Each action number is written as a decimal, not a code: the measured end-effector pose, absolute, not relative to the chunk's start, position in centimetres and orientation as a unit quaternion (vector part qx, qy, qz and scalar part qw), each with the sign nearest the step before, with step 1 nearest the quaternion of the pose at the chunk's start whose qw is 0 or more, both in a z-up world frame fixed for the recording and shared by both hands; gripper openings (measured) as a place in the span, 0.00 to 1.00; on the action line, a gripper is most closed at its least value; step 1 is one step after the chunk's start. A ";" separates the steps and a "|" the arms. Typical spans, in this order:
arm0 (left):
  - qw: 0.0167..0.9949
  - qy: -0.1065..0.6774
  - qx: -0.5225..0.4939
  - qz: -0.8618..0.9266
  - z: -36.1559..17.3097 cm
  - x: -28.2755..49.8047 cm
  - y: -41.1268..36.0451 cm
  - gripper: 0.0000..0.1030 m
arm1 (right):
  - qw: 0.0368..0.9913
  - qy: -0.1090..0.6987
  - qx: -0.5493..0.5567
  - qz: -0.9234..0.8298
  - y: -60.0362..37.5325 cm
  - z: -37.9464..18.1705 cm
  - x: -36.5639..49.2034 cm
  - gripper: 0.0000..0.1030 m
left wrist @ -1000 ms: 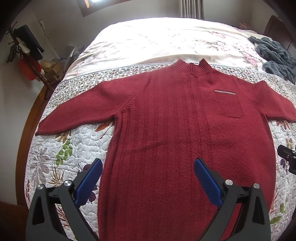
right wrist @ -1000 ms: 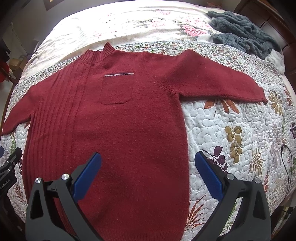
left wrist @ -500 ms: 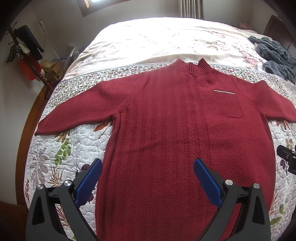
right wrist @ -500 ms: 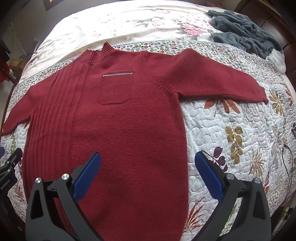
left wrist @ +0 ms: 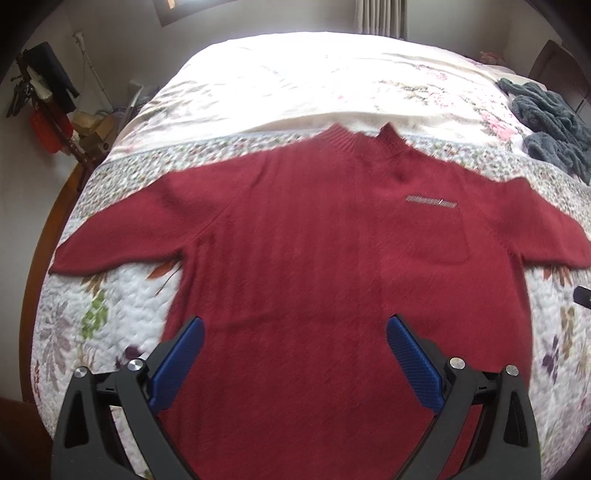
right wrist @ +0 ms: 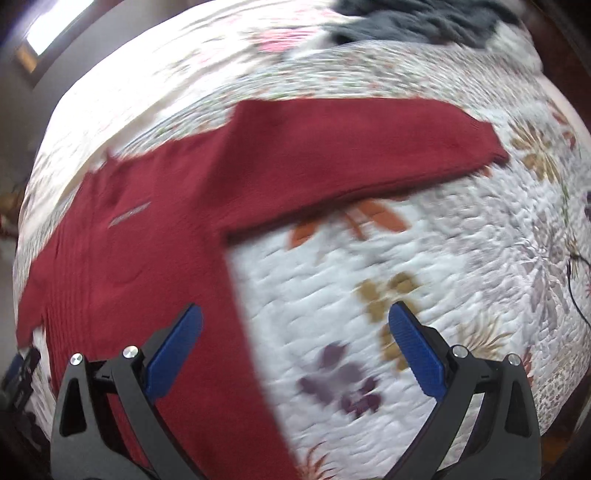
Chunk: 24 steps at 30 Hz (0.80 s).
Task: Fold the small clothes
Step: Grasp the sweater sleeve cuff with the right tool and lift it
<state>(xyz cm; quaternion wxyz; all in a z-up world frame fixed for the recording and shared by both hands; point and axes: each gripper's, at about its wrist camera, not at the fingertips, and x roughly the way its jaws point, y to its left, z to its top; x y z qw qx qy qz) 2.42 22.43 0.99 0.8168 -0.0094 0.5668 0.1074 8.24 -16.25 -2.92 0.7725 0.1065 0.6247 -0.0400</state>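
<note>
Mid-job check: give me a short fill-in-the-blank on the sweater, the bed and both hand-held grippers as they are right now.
1. The sweater lying flat on the quilt is ____ in colour.
2. Both the left hand-held gripper and the right hand-held gripper have their jaws ____.
3. The pads on the fingers are ____.
4. The crumpled garment near the bed's far corner is ____.

Missing words: red; open; blue; grey

Room was pretty bright, a window (left wrist: 170, 4) high on the far wall washed out the far end of the bed (left wrist: 295, 74). Floral quilt (left wrist: 122, 295) on top, curtain (left wrist: 380, 16) at the back, cluttered stuff (left wrist: 88, 129) far left by the wall.
</note>
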 end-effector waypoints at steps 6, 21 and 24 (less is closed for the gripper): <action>0.829 0.552 -0.011 0.091 0.4 6.8 17.8 0.96 | 0.770 0.610 0.155 -0.104 -28.9 -4.4 13.5 0.97; 0.831 0.551 0.005 0.074 -1.6 11.9 10.3 0.96 | 0.720 0.631 0.249 -0.144 -41.6 -10.5 19.4 0.82; 0.830 0.553 0.009 0.073 -1.9 12.0 9.7 0.96 | 0.725 0.625 0.247 -0.151 -42.5 -10.5 20.6 0.71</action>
